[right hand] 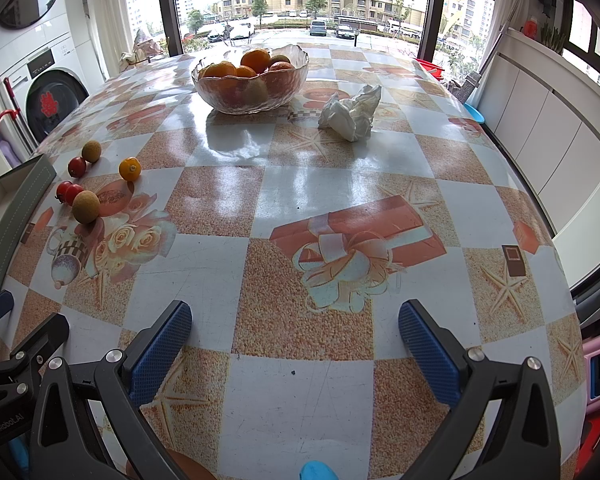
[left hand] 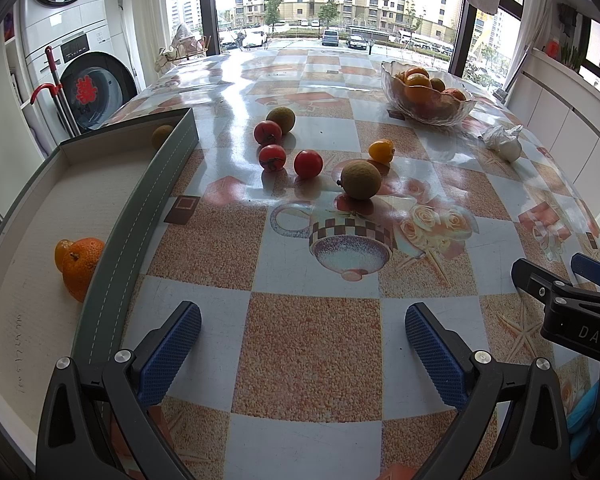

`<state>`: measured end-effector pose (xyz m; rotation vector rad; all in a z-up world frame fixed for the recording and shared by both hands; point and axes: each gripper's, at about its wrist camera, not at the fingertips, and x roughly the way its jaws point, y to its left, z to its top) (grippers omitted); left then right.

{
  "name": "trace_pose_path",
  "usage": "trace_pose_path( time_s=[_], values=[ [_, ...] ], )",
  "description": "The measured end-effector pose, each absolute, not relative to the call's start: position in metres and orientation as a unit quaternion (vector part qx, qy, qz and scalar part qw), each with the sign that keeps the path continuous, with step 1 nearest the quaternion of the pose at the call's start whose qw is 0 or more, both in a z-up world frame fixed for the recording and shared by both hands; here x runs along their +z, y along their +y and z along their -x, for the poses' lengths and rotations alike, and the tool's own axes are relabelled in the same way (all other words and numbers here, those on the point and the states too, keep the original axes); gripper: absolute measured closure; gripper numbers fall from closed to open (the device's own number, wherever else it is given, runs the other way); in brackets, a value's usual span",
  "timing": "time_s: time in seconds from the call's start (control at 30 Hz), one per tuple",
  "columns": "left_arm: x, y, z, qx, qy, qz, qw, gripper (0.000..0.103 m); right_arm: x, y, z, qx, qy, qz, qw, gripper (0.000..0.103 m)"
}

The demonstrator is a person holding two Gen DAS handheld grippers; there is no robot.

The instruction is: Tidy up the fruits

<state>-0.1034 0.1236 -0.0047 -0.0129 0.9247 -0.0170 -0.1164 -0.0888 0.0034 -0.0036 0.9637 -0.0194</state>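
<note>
Loose fruit lies mid-table in the left wrist view: three red tomatoes (left hand: 308,163), two round tan fruits (left hand: 360,179) and a small yellow-orange fruit (left hand: 381,150). A grey tray (left hand: 148,208) at the left holds a mandarin (left hand: 82,268), a tan fruit (left hand: 162,136) and small orange pieces. My left gripper (left hand: 302,340) is open and holds nothing, near the table's front beside the tray. My right gripper (right hand: 296,336) is open and holds nothing, over bare tablecloth. The same fruit cluster (right hand: 86,207) shows far left in the right wrist view.
A glass bowl (right hand: 220,100) of oranges stands at the back of the table, with a crumpled white tissue (right hand: 352,114) beside it. The right gripper's body (left hand: 572,304) shows at the left view's right edge. A washing machine (left hand: 96,88) stands behind the tray.
</note>
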Motion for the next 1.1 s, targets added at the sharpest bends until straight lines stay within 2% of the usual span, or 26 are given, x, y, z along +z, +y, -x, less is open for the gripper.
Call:
trace_pose_path(
  time_s=[1.1],
  values=[
    [-0.0037,0.1232,0.1041,-0.015,0.450,0.004,0.893,0.000,0.0028,-0.0887,0.1161,-0.009,0.464,0.002,0.886,0.000]
  ],
)
